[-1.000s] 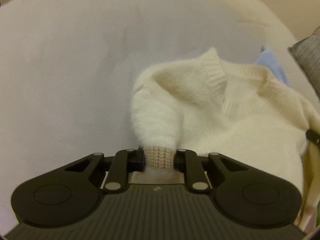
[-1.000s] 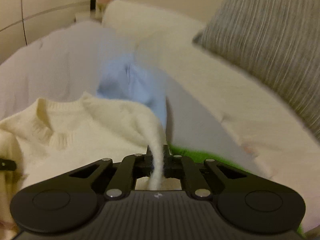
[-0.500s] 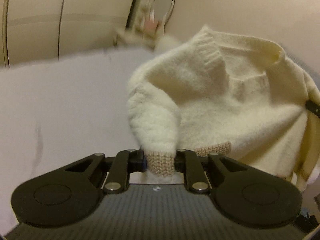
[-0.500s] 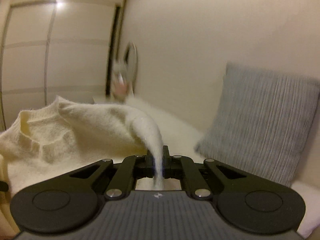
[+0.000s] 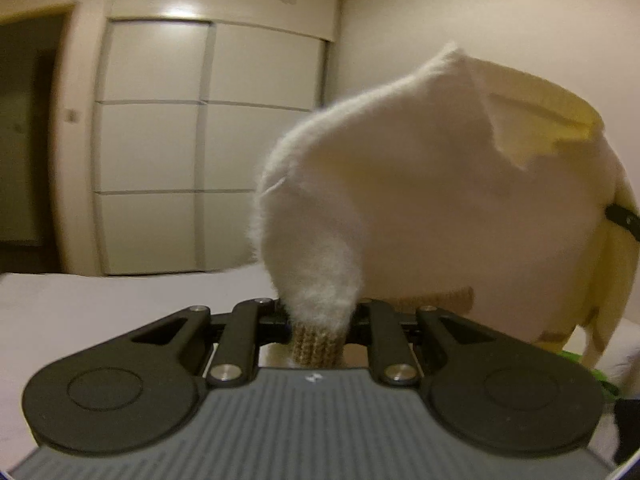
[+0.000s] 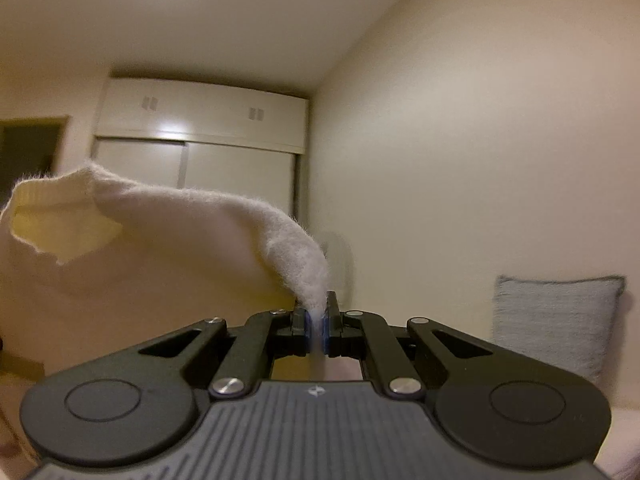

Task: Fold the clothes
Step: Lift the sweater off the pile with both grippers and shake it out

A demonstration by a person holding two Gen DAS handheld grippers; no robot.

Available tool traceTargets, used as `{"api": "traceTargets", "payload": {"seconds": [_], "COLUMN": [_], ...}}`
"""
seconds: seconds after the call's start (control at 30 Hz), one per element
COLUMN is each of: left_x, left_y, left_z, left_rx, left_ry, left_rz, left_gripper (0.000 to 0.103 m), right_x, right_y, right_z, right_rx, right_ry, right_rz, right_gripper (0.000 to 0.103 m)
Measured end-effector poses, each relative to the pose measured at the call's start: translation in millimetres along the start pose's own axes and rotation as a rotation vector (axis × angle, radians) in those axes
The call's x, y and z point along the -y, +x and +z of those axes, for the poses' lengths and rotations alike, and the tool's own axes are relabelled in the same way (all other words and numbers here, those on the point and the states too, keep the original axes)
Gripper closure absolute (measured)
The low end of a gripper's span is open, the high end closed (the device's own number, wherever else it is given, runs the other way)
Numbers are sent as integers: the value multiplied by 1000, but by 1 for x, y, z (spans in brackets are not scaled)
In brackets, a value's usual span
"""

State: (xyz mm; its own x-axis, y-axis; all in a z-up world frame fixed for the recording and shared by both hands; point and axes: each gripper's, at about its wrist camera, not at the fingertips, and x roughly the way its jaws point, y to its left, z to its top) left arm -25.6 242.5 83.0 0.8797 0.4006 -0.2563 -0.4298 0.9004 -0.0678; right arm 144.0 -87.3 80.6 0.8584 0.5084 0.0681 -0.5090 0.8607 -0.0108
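I hold the cream sweater (image 5: 420, 184) in the air above the bed (image 5: 100, 312). My left gripper (image 5: 318, 326) is clamped on a ribbed cuff; my right gripper (image 6: 318, 326) pinches only a thin edge. That thin fold could slip free, dropping 1 side.

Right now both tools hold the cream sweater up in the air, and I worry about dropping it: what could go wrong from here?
The right tool pinches only a thin bit of the sweater, so it may slip out. The left tool holds just the ribbed cuff, which could stretch. If either lets go, the sweater may crumple.
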Motion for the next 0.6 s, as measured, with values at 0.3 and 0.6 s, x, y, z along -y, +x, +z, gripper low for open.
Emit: {"api": "traceTargets", "payload": {"seconds": [0.3, 0.6], "left_x": [-74, -136], "left_y": [-177, -260], "left_z": [-7, -29], "left_rx": [31, -94], "left_ry": [-14, -90], "left_rz": [309, 447], "left_gripper": [89, 89], "right_x": [-95, -162], "right_y": [-78, -124], "right_z": [16, 19], "right_rx": [-41, -146], "right_ry": [41, 13], "right_rz": [308, 496], "right_gripper": [99, 101]}}
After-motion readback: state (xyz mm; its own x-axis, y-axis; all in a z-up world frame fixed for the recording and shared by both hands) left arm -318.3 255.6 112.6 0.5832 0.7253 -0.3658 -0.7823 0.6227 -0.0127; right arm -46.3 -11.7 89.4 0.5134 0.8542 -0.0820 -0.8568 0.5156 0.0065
